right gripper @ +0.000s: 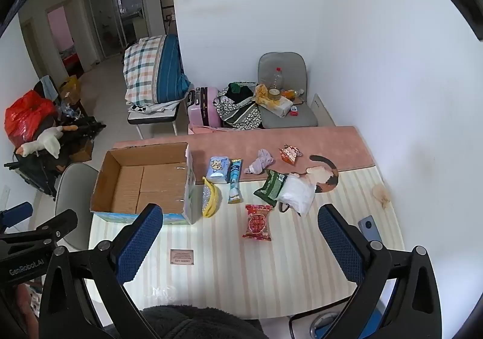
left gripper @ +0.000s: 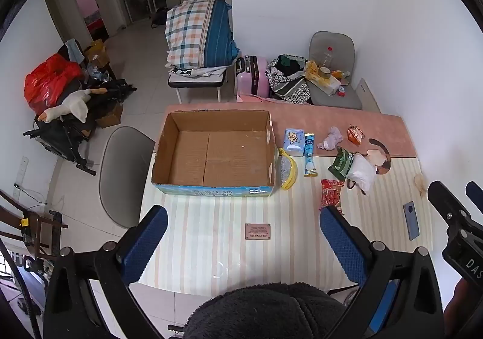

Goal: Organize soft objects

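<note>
An empty cardboard box (left gripper: 217,155) (right gripper: 145,185) stands open on the striped table (left gripper: 229,248) (right gripper: 241,272). Right of it lie a yellow banana-shaped pouch (left gripper: 288,170) (right gripper: 210,198), a blue tissue pack (left gripper: 293,141) (right gripper: 218,169), a blue tube pack (left gripper: 310,155) (right gripper: 235,185), a lilac cloth (left gripper: 331,137) (right gripper: 261,161), a green packet (left gripper: 341,161) (right gripper: 270,186), a white bag (left gripper: 361,171) (right gripper: 297,194), a red snack pack (left gripper: 332,194) (right gripper: 257,222) and an orange packet (left gripper: 354,134) (right gripper: 289,153). My left gripper (left gripper: 241,233) and right gripper (right gripper: 241,230) hang open and empty above the table's near edge.
A phone (left gripper: 412,220) (right gripper: 369,229) lies at the table's right side, a small label card (left gripper: 257,231) (right gripper: 181,256) near the front. A grey chair (left gripper: 123,176) stands left of the table. Another chair with clutter (left gripper: 332,79), a pink suitcase (left gripper: 252,75) and bedding (left gripper: 200,34) stand behind.
</note>
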Demonstrator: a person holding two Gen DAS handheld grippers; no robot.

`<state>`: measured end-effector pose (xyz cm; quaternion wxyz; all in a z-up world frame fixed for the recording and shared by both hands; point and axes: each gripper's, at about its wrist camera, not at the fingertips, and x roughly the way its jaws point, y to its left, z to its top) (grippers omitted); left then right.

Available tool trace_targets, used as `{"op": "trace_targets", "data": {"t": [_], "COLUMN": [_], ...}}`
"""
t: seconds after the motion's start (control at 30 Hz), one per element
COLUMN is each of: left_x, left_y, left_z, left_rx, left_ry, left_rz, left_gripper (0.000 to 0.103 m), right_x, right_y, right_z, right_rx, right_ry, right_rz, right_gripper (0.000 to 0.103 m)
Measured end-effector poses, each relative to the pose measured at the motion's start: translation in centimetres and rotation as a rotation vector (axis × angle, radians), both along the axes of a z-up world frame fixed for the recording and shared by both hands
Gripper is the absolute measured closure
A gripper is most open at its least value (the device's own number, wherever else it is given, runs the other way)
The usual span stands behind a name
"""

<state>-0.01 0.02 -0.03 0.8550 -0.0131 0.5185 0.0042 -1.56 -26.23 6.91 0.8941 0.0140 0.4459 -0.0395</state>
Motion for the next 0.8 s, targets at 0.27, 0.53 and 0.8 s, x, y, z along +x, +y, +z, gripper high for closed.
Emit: {"op": "trace_targets", "data": {"t": [0.27, 0.53, 0.8], "left_x": [0.0, -0.1, 0.1], "left_y": [0.0, 0.3, -0.5], "left_z": [-0.1, -0.2, -1.5], "left_rx": [0.005, 0.0, 0.007], "left_ry": [0.002, 0.007, -0.004], "left_rz": [-0.001, -0.001, -0.005], "left_gripper": [0.0, 0.0, 0.0], "right_x": [-0.1, 0.5, 0.6], "right_y": [0.6, 1.1, 0.8], "right_z": [0.0, -0.2, 0.3], "right_rx": [-0.021, -0.029, -0.028], "right_ry": [0.002, 0.009, 0.002], "right_rz": [0.009, 0.004, 0.004], "right_gripper": [0.0, 0.0, 0.0]}}
